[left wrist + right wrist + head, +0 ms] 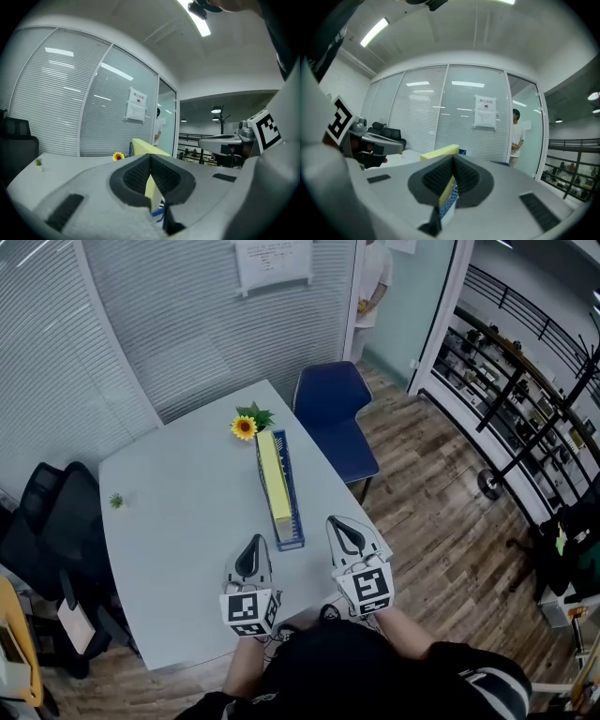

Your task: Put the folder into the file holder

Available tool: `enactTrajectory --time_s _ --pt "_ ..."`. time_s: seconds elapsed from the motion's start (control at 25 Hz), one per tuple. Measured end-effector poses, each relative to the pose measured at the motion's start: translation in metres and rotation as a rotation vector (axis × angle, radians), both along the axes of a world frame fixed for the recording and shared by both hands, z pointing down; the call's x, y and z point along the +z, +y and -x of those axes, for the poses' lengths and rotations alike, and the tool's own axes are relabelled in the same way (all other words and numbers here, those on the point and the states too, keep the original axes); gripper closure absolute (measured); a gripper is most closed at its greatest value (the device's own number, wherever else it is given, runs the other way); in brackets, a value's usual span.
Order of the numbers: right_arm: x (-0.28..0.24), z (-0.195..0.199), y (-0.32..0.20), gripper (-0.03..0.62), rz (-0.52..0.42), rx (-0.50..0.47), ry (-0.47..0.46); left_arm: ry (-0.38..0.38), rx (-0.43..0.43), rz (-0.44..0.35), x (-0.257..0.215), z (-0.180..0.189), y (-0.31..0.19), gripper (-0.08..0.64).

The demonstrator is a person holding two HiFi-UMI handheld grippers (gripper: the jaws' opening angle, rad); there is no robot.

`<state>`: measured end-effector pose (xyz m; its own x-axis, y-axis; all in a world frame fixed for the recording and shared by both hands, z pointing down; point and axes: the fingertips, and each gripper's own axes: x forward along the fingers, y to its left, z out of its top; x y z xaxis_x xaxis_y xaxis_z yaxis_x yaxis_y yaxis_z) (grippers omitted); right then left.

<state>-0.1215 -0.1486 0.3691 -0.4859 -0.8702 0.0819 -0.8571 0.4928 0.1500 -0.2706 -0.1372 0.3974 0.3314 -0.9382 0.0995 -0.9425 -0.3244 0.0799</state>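
Observation:
A yellow folder (274,479) stands on edge inside a long blue mesh file holder (294,495) in the middle of the pale grey table (178,531). Both grippers hover over the table's near edge, just short of the holder's near end. My left gripper (251,554) is shut with nothing in it, to the left of that end. My right gripper (352,532) is shut and empty as well, on the other side. In the left gripper view the folder (143,146) rises behind the shut left gripper (150,157). The right gripper view shows the folder (440,151) and the holder (449,202) beyond the shut right gripper (453,159).
A sunflower (246,427) stands at the holder's far end and a small green plant (116,501) sits near the table's left edge. A blue chair (336,418) is at the far right side, black office chairs (47,512) at the left. A person (373,277) stands beyond the glass wall.

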Motion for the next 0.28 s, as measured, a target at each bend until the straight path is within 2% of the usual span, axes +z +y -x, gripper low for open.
enactTrajectory --time_s 0.28 --pt "-0.0015 -0.0078 0.0045 0.589 0.010 0.011 -0.010 0.000 -0.003 0.006 0.0017 -0.0043 0.0036 0.563"
